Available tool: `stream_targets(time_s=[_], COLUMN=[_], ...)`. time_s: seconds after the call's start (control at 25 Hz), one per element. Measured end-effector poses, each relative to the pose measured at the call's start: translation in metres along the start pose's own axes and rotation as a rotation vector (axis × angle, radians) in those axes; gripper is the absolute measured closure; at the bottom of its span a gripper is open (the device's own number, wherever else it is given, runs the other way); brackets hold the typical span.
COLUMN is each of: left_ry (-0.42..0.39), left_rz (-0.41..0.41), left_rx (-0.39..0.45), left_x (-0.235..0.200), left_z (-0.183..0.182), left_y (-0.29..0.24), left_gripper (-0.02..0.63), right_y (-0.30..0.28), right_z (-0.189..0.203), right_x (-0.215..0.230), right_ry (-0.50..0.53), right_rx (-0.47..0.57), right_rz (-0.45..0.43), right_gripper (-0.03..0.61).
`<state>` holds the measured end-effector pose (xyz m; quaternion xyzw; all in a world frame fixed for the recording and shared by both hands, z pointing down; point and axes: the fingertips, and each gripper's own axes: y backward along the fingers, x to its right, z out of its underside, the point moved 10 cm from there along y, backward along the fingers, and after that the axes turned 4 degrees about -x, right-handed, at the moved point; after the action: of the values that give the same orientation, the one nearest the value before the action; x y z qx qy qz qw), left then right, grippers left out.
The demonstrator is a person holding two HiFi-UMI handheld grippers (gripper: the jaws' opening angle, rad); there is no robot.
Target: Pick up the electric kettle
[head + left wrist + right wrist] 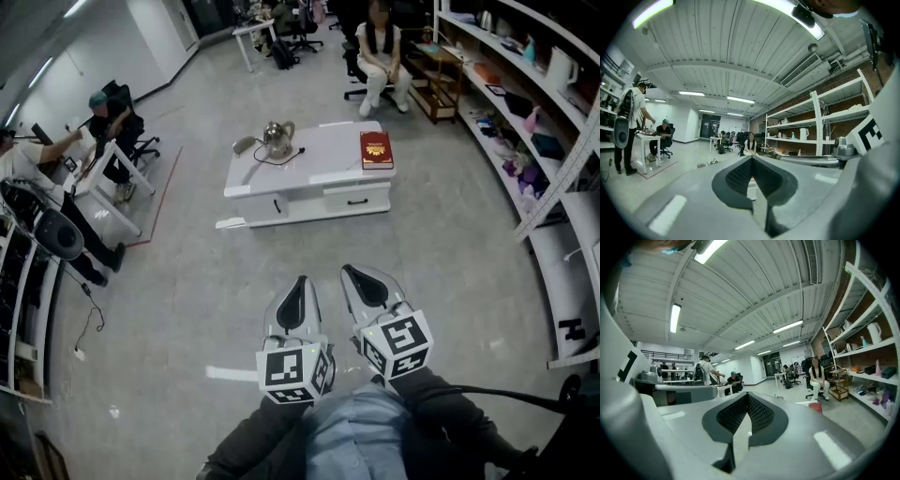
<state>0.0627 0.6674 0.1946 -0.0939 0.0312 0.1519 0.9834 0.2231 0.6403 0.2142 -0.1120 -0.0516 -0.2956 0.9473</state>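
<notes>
Approaching: kettle [277, 138] well off on white table [328, 155].
Left gripper [298, 286], right gripper [354, 275] pressed together, empty; next likely walk closer, spread one wide.

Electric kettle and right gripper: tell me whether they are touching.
Apart. Head view shows open floor between the right gripper and the electric kettle on the white table.

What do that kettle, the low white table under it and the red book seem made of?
The kettle looks like polished metal, probably stainless steel: silvery with bright glints. The table seems painted or laminated board: flat, evenly white, smooth. The book looks like a stiff red cover over paper; too small to tell cloth from card.
</notes>
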Motion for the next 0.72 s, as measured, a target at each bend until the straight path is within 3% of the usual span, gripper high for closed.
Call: stream_targets(time_s=[0.36,0.72], left_ry=[0.002,0.008], left_rz=[0.012,-0.077], left_rx=[-0.026,-0.078], left_x=[0.041,0.015], left_z=[0.018,0.024], left_y=[-0.011,-0.028], left_gripper=[0.614,0.614], right_y=[0.024,-0.008], right_z=[0.013,0.031], right_x=[0.033,0.043], right_ry=[-0.040,-0.100], right_rx=[-0.007,-0.056], right_rz=[-0.012,-0.068], right_gripper=[0.552,0.552])
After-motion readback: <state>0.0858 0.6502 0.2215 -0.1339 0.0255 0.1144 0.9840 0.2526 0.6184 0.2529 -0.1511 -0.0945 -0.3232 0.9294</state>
